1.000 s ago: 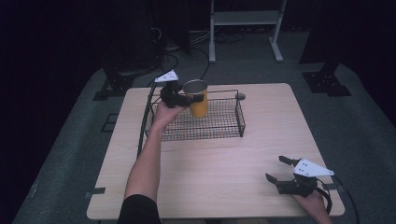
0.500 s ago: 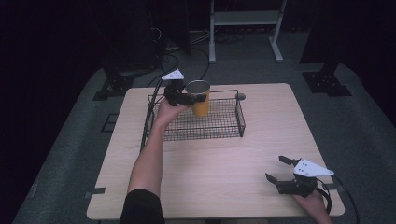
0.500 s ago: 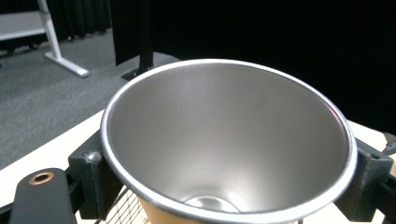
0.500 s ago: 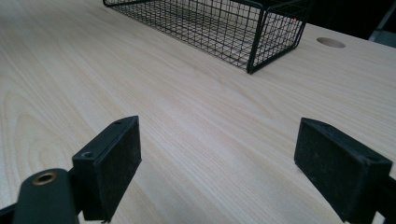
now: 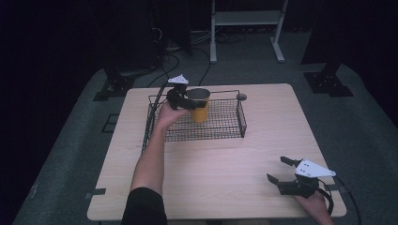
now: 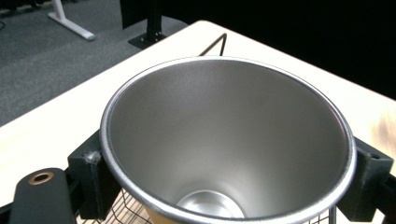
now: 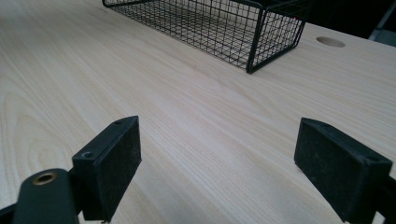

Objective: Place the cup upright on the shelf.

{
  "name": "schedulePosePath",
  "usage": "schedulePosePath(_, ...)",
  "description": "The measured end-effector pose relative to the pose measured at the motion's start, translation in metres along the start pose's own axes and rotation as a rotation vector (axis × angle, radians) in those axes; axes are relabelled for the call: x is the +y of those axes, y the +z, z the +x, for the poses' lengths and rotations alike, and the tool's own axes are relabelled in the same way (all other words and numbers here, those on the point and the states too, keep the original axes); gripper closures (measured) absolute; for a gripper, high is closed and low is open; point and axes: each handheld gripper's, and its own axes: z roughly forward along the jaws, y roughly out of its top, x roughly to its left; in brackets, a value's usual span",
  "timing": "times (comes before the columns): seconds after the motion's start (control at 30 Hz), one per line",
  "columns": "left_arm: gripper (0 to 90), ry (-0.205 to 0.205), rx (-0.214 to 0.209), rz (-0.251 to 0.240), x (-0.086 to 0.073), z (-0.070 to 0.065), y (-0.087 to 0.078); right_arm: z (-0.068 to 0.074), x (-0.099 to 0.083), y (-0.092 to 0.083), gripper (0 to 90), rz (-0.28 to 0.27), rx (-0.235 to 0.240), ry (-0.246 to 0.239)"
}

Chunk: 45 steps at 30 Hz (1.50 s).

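High view: 1 light wooden table [image 5: 220,187] fills the middle of the frame, and on its upper half sits 1 black wire basket [image 5: 225,126]. My left gripper [image 5: 185,101], at upper centre, is clamped on 1 cup [image 5: 200,105] with a yellow outside and a steel rim, held upright at the basket's upper left part, its base inside the basket walls; whether it touches the mesh floor I cannot tell. My left forearm runs up from the bottom edge in 1 dark sleeve [image 5: 144,208]. My right gripper [image 5: 284,169] sits low over the table at lower right, well apart from the basket, its 2 jaws spread wide with nothing between them. 1 round hole [image 5: 241,97] marks the tabletop just beside the basket's upper right corner.

Left gripper view: the cup [image 6: 224,140] takes the centre, its brushed steel inside and round bottom open to the lens. My 2 black jaws press its rim from the left and right edges of the frame. Basket wire [image 6: 126,210] shows along the bottom, the table [image 6: 46,126] behind.

Right gripper view: my 2 jaws stand wide at lower left and lower right over bare table [image 7: 210,126]. The basket [image 7: 233,28] lies at top centre, the hole [image 7: 330,41] at upper right.
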Motion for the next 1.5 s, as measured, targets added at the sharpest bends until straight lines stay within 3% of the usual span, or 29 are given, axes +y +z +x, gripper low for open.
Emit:
schedulePosePath(0.33,12.6,0.028,0.031,0.085,-0.006,-0.001,0.008,0.0,0.0,0.0,13.8,0.0,-0.001,0.002)
schedulePosePath(0.47,12.6,0.051,0.049,0.142,-0.008,-0.001,0.012,0.0,0.0,0.0,13.8,0.0,-0.001,0.004)
schedulePosePath(0.6,12.6,0.042,0.045,0.188,-0.013,0.0,0.017,0.0,0.0,0.0,13.7,0.0,-0.002,0.004)
schedulePosePath(0.93,12.5,0.038,0.046,0.202,-0.014,0.001,0.018,0.0,0.0,0.0,13.7,-0.001,-0.001,0.005)
schedulePosePath(1.5,8.9,0.082,0.077,0.207,-0.02,-0.004,0.009,0.0,0.0,0.0,13.7,-0.001,-0.002,0.0)
